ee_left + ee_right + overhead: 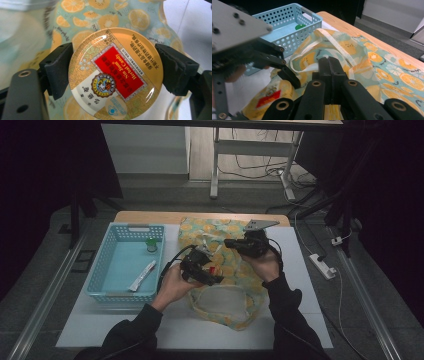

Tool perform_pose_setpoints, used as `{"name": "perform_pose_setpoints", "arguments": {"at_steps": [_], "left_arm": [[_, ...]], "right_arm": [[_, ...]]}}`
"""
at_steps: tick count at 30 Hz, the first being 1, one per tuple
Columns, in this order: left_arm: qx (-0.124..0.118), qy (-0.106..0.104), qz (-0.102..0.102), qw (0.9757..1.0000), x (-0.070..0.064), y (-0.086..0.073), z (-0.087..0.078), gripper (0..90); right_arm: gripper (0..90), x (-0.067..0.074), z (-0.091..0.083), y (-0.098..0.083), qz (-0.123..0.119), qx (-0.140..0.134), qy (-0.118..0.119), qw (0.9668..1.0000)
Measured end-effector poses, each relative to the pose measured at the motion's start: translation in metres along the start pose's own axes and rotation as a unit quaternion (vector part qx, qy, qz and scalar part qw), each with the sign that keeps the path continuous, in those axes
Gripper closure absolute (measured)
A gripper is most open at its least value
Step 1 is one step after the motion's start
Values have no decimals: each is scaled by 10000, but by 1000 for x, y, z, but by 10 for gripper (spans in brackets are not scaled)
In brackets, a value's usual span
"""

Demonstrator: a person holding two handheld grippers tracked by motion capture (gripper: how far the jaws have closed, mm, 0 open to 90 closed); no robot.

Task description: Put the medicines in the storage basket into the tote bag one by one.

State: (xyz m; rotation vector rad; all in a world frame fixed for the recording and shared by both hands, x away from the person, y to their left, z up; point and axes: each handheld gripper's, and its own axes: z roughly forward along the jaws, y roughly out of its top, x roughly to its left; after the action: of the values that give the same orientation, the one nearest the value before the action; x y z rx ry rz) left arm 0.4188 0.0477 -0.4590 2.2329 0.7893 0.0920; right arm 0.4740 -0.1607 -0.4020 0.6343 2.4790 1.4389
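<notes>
dim floor and cable clutter are surrounding a white table [300,270], where a fruit-print fabric bag [235,270] is lying with its mouth turned toward the person. the left gripper [115,72] is pinching a round candy tin [115,72] by its rim, one black jaw on each side, so the printed lid is facing the camera and the flat tin is sitting level over the bag; judging from that, it is probably being carried either into the bag or out toward the blue basket [100,270] just to the left. the right gripper [329,75] is resting with its jaws pressed together, apparently nipping a fold of the bag's cloth, likely to be keeping the mouth steady and open, though the pinch itself is hard to make out. inside the basket a white tube [142,276] and a small green-capped bottle [151,245] are lying apart, suggesting sorted items.
</notes>
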Motion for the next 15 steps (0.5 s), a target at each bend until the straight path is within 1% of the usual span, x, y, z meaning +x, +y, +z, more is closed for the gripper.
{"name": "perform_pose_setpoints", "arguments": {"at_steps": [5,10,15], "left_arm": [[-41,4,-65,10000,6,3,11,201],[-61,98,-75,9999,14,4,21,201],[-93,241,-192,9995,26,3,27,201]], "right_arm": [[900,0,0,0,-5,-13,1,10000],[900,1,1,0,-18,8,-3,10000],[900,2,3,0,-38,32,-6,10000]]}}
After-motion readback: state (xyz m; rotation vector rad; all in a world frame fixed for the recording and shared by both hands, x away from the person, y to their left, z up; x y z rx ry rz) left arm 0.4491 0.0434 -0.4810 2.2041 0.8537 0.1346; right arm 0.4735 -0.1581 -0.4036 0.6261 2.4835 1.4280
